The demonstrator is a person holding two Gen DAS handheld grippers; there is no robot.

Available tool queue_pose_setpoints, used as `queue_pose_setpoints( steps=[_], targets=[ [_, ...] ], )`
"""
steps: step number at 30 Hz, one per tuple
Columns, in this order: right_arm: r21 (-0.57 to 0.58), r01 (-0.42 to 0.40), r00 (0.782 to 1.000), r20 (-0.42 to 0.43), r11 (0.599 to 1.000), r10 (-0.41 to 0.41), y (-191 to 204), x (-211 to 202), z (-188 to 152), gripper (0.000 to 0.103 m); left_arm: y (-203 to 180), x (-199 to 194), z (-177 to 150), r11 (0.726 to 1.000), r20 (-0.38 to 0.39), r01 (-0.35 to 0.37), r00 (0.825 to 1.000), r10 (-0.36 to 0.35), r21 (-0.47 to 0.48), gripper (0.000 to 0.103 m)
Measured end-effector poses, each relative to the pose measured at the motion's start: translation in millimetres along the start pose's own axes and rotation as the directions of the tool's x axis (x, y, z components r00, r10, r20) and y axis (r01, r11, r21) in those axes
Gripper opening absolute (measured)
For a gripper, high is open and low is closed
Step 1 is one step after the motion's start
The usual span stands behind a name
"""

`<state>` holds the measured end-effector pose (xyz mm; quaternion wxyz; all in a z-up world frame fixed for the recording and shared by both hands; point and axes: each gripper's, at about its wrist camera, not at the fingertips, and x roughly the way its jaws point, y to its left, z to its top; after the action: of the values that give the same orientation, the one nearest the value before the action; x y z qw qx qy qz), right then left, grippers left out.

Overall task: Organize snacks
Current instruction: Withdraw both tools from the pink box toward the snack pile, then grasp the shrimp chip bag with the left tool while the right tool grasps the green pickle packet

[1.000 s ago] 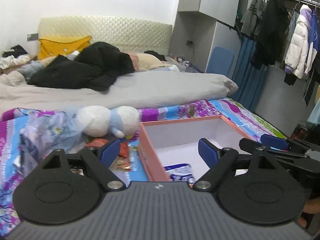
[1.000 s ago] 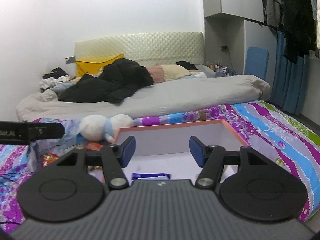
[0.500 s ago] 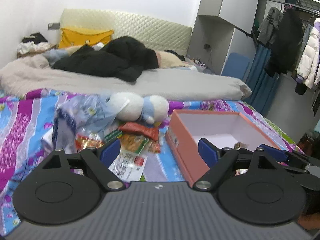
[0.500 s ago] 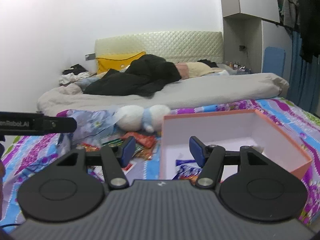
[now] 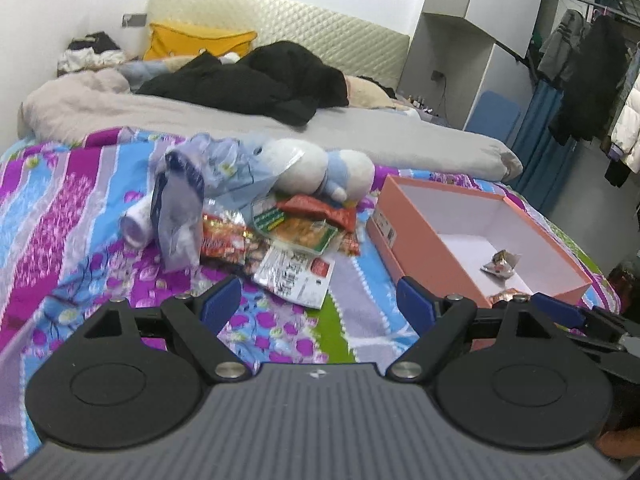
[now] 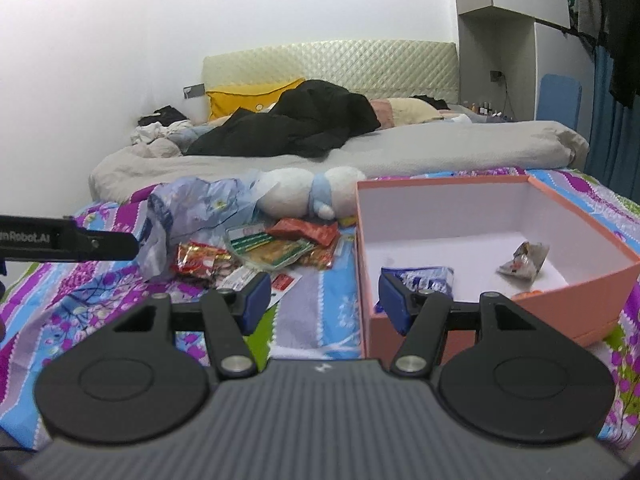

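One box [image 6: 460, 316], one plush toy [image 6: 304, 196] (three packets [image 6: 420, 278] inside the box).

Open lane between the snack heap and the box; clutter to the left, box wall to the right.

A strip of bare patterned bedspread [image 5: 352, 292] runs between the snack pile [image 5: 288, 232] and the pink box [image 5: 424, 248]; both grippers' spread fingers sit over it. A crumpled plastic bag [image 5: 188, 200] stands tall on the pile's left; a plush toy [image 5: 320, 170] blocks behind it. The box is open-topped, floor mostly bare around a blue packet [image 6: 424, 278] and a silver wrapper [image 6: 522, 262]. The left gripper [image 6: 68, 238] crosses the right view's left edge.
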<state>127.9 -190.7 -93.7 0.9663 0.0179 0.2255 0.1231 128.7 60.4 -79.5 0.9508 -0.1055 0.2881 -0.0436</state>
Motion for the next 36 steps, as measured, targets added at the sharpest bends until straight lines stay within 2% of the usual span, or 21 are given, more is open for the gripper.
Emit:
queue_pose_setpoints(
  steps=[13, 22, 30, 36],
  targets=[
    [-0.080, -0.014, 0.997, -0.072, 0.997, 0.008, 23.2, -6.7, -37.8, 0.062, 25.8, -0.7, -46.7, 0.997, -0.073, -0.041, 0.997, 0.036, -0.071, 0.088],
    [-0.135, -0.075, 0.989, -0.137, 0.988, 0.056, 36.1, 14.8, -47.6, 0.062, 53.0, 24.8, -58.5, 0.979, -0.090, -0.052, 0.995, 0.035, -0.198, 0.088],
    [-0.191, -0.077, 0.984, -0.172, 0.978, 0.044, 43.7, 52.0, -43.0, 0.062, 76.3, 78.1, -55.5, 0.936, -0.085, -0.004, 0.996, -0.028, -0.352, 0.087],
    [-0.309, -0.038, 0.992, -0.124, 0.950, -0.001, 54.4, 87.2, -30.8, 0.061, 93.7, 130.9, -44.3, 0.883, -0.069, 0.039, 0.994, -0.081, -0.468, 0.086]
  ],
)
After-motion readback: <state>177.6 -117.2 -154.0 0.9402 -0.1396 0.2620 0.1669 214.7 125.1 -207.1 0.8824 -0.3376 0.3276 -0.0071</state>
